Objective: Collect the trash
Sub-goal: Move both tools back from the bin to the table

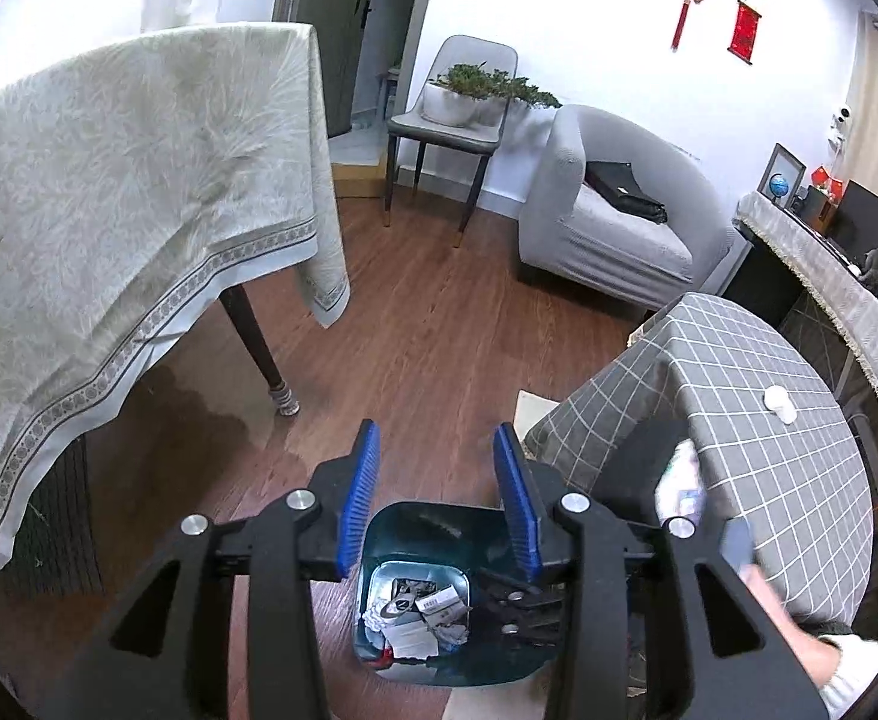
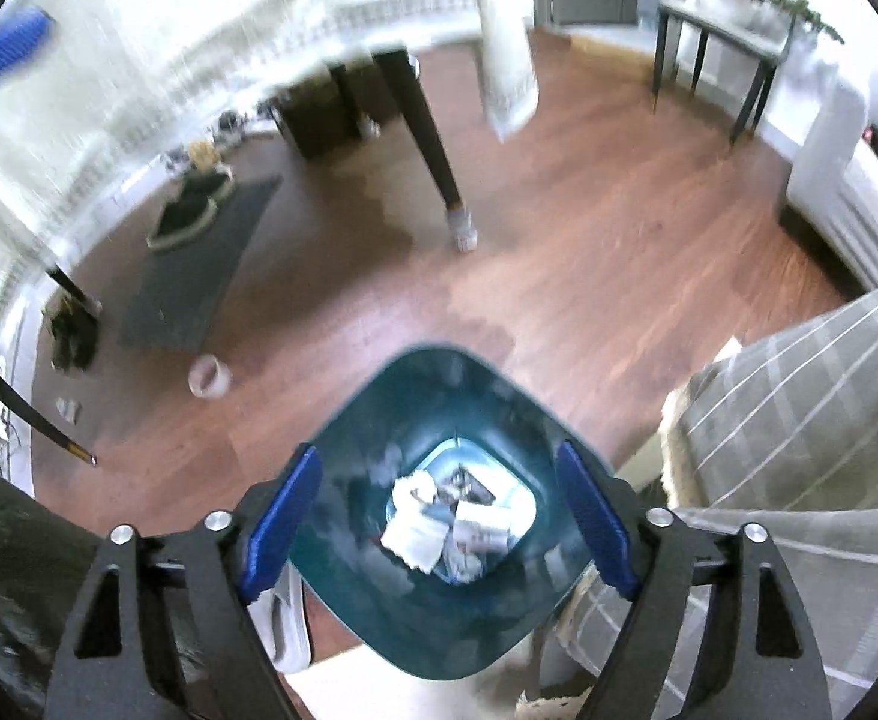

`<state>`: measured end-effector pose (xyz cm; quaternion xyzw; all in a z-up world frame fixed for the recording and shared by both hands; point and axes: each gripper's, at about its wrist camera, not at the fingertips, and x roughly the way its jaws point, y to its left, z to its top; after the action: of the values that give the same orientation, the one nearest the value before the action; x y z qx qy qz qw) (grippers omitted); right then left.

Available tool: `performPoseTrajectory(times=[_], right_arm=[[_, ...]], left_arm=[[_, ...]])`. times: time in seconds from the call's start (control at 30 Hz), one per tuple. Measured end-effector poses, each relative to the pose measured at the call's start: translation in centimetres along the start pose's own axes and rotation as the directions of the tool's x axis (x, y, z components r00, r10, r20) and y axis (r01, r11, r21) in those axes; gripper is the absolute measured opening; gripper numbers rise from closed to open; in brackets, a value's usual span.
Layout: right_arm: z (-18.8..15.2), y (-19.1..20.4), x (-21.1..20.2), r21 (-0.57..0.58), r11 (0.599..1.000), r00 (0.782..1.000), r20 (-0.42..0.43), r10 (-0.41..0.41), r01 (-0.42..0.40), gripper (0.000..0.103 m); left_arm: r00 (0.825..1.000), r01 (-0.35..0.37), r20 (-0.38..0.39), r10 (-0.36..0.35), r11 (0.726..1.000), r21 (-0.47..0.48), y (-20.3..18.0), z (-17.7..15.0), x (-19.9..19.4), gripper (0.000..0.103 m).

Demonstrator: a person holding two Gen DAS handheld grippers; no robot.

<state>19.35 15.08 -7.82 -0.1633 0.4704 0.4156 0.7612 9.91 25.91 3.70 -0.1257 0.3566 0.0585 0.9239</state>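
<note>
Bin [image 2: 432,552] trash blurred, indistinct; left gripper [image 1: 439,504] empty, jaws apart; right gripper [image 2: 439,540] wide, empty

A dark teal trash bin [image 2: 439,540] is showing white crumpled paper [image 2: 420,531] inside. Blue pads [image 1: 363,498] are lining black jaws. A grey tablecloth [image 1: 757,420] is carrying a white grid; the floor [image 1: 439,312] is glowing reddish-brown.

One teal trash bin [image 2: 432,606], holding perhaps half a dozen crumpled papers [image 2: 414,531]; two cloth-covered tables [image 1: 138,180]; one grey chair [image 1: 445,132]; one armchair [image 1: 607,222]; one tape roll [image 2: 209,377].
</note>
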Motion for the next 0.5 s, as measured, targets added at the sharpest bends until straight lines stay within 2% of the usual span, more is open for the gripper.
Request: performPoseTrajectory(times=[0.17,0.5], right_arm=[[0.9,-1.6,-5.3,0.032,0.999,0.991,0.130,-0.016,0.012,0.072],[0.2,-5.9,-12.6,0.104,0.991,0.959,0.263,-0.106,0.081,0.062]], left_arm=[[1.000,0.002,0.014,-0.002,1.000,0.020,-1.1,0.3,0.1,0.045],[0.998,0.056,-0.017,-0.055,0.994,0.090,-5.3,0.0,1.9,0.046]])
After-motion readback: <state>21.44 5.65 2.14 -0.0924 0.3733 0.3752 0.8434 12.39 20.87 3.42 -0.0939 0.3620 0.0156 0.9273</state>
